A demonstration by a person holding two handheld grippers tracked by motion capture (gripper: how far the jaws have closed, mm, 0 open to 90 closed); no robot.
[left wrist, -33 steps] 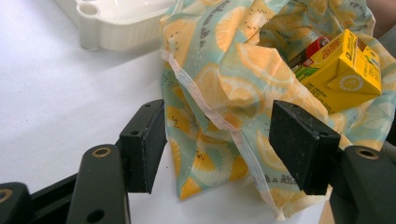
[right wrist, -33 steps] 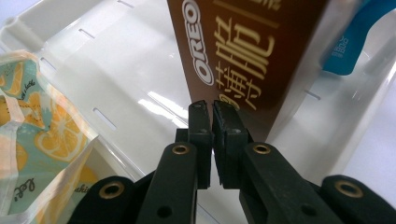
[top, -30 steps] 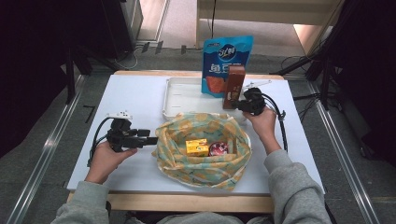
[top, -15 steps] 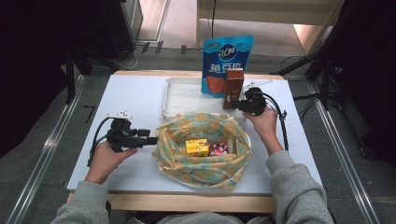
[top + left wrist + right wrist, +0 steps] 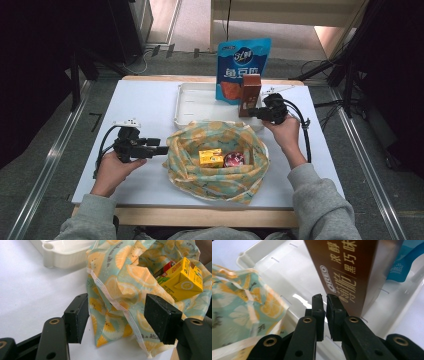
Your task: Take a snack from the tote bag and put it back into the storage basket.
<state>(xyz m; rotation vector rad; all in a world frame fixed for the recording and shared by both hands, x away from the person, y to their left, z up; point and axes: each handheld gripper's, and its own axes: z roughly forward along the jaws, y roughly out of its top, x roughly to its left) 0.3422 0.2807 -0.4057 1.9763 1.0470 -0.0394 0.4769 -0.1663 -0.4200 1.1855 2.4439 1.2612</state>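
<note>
up close, the right hand-held gripper [image 5: 324, 298] has its two black jaws almost together with nothing between them, their tips just in front of the lower edge of a tall brown box [image 5: 348, 270] that stands upright in a white tray [image 5: 287, 272]. from above, this hand-held gripper sits at the tray's right end, right beside the box [image 5: 250, 95], and a blue snack pouch [image 5: 242, 67] stands just behind the box. the left hand-held gripper [image 5: 117, 315] is open, its jaws set wide on either side of a fold of a lemon-print cloth bag [image 5: 120, 285], the pads not pressing on the fabric. in the high view it lies low on the white bench [image 5: 145, 107] at the bag's left edge [image 5: 162, 150]. inside the open bag [image 5: 215, 172] lie a yellow carton [image 5: 210, 158] and, touching it on the right, a small red-topped can [image 5: 234, 160]. the tray is just behind the bag.
</note>
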